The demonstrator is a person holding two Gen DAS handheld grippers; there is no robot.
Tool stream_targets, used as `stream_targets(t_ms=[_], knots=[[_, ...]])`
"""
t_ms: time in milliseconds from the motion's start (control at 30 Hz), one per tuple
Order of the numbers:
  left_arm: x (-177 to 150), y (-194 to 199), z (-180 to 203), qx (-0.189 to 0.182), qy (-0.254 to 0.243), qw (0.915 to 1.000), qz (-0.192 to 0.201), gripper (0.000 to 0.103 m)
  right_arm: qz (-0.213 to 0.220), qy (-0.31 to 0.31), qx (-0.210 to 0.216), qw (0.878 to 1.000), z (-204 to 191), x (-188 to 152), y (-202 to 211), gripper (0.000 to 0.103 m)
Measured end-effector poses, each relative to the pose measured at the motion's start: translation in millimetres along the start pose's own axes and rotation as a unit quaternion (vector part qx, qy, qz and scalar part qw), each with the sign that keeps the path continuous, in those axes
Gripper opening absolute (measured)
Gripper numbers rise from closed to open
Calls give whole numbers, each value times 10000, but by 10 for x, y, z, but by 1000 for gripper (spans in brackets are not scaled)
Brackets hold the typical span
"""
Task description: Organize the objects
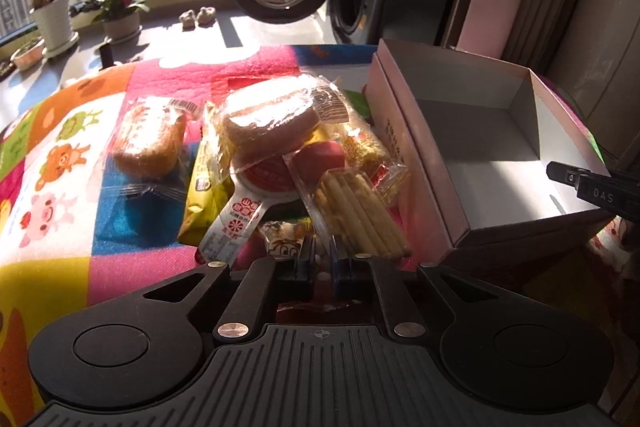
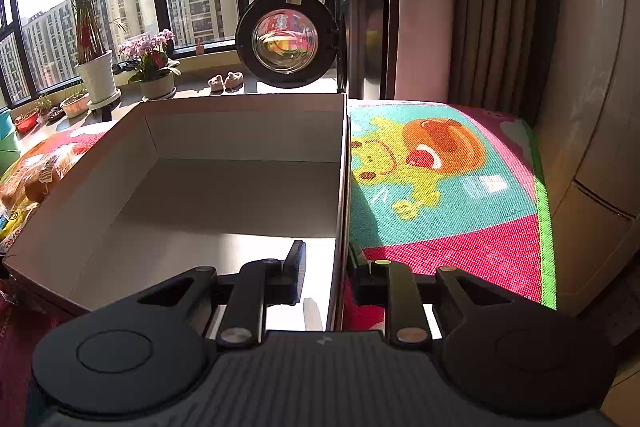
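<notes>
We see the right gripper (image 2: 323, 273) fingers narrowed astride the open white cardboard box (image 2: 240, 131) wall; the left gripper (image 1: 321, 259) fingers nearly closed, their contents unclear, before a clear packet of yellow biscuit sticks (image 1: 360, 215) lying lengthwise away.

Cloth (image 1: 120, 219): patchwork of pink, orange, yellow, blue and white squares, printed with cartoon animals (a yellow frog on teal in my right view). Box (image 1: 472, 143): white inside, pale pink outside. Stick biscuits (image 1: 360, 215): pale yellow in clear wrap. Round jelly cup (image 1: 268, 179): red lid. Packet (image 1: 200, 203): yellow. My tongs (image 1: 322, 263): matte black.
</notes>
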State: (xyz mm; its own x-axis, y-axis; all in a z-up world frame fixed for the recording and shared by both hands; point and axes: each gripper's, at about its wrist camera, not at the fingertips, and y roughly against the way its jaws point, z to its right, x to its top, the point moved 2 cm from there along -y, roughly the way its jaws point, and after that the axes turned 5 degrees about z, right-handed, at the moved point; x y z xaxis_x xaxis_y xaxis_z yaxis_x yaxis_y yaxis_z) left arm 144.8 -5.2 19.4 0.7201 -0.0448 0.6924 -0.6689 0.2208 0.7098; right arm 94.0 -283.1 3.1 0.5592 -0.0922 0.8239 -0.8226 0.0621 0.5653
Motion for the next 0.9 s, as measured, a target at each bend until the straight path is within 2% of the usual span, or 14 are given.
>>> stream_targets(t_ms=[67,100,167,267,333,400,433,500,533,633,667,733,867,900], knots=[[35,64,-118,-277,445,9986,84,10,-1,-3,15,10000,7,-14,17,22],[58,118,-154,-321,448,9983,193,12,-1,-5,31,10000,10,-18,21,22],[107,264,-241,2,161,9982,582,16,-16,-17,68,10000,23,-21,18,22],[236,394,-481,781,-337,9897,1155,16,-30,11,45,10000,17,-12,3,23],[328,344,-690,1037,-437,9859,1239,16,-38,43,35,10000,11,-7,-16,24],[399,199,-932,1011,-265,9894,1013,17,-54,48,32,10000,10,-6,-25,25],[410,116,-1026,1014,-111,9923,708,17,-77,38,28,10000,15,-9,-26,25],[354,14,-1145,703,119,9974,91,17,-114,-9,22,9999,24,-22,-17,25],[277,23,-1139,513,33,9987,-25,17,-135,-26,39,9999,29,-27,-17,26],[-60,23,-980,311,-549,9975,-308,17,-191,-8,27,9998,24,-19,-39,27],[-141,48,-919,357,-801,9961,-78,18,-202,18,7,9998,14,-17,-45,28],[-228,62,-832,484,-1069,9931,77,17,-221,63,-29,9997,-8,-10,-53,29],[-215,21,-740,699,-1170,9902,293,17,-256,69,-55,9996,-13,-11,-51,30],[-205,14,-737,677,-1140,9906,337,13,-264,56,-62,9996,-10,-12,-43,30]])
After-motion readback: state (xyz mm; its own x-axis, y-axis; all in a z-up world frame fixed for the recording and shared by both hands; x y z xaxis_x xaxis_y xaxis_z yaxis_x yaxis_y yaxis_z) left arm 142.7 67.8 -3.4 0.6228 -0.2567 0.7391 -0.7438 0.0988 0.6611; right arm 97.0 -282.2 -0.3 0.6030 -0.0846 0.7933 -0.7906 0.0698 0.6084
